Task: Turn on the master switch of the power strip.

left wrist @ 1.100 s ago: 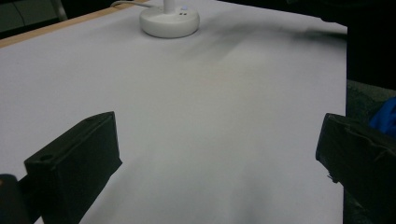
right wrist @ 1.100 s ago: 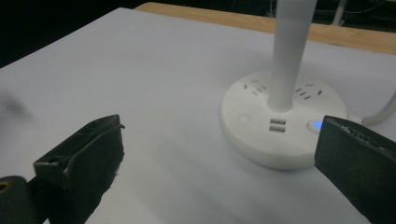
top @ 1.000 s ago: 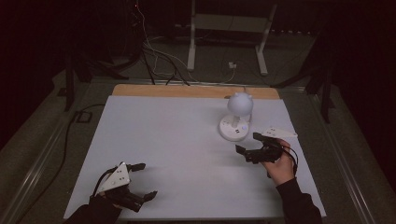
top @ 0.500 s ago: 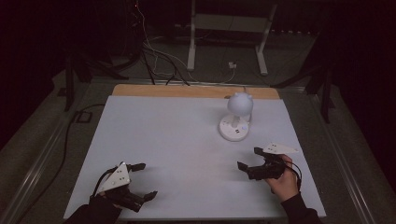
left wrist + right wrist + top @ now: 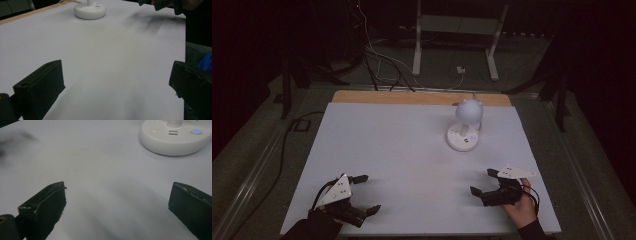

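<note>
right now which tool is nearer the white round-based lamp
Right. The right tool sits just in front of the white round-based lamp, slightly to its right; the left tool is far off at the table's near-left corner.

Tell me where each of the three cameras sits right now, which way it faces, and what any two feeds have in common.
High view: above the person's edge, looking forward and down on the white table; both hands, left gripper, right gripper.
Left gripper view: low over the table, its two jaws spread, facing the lamp.
Right gripper view: low, jaws spread, facing the lamp's round base with a blue light.
Shared: all three show the lamp.
</note>
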The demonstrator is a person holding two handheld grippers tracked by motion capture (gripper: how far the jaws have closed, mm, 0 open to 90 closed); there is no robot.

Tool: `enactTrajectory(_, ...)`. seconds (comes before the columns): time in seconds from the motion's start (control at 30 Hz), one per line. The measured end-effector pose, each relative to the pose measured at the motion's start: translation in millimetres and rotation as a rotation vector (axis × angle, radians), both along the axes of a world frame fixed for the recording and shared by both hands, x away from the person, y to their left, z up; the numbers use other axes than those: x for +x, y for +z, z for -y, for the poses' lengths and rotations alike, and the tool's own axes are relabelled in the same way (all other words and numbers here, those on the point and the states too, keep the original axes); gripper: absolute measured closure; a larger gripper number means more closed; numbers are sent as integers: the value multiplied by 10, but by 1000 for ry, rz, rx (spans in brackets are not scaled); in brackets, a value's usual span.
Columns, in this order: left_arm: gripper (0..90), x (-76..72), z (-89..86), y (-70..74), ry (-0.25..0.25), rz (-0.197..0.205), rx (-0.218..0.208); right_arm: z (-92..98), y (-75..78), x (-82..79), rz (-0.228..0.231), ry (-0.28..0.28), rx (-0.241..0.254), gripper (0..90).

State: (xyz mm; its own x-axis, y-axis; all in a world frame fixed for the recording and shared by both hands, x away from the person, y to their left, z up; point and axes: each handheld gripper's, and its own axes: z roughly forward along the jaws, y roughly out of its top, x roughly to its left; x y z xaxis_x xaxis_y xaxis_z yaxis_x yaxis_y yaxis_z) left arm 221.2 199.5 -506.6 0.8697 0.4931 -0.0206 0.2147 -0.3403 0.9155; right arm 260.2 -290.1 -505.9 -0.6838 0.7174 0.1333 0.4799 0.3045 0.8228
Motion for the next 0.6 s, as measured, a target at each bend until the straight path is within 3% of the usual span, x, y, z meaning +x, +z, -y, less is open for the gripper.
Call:
enactTrajectory(0.37,2,-2,4,-1,-1,-2,1,114,-100,-167,14,31,-42,8)
enactTrajectory(0.6,2,1,7,-3,-2,-3,0,173,-167,-211,43,37,-104,8)
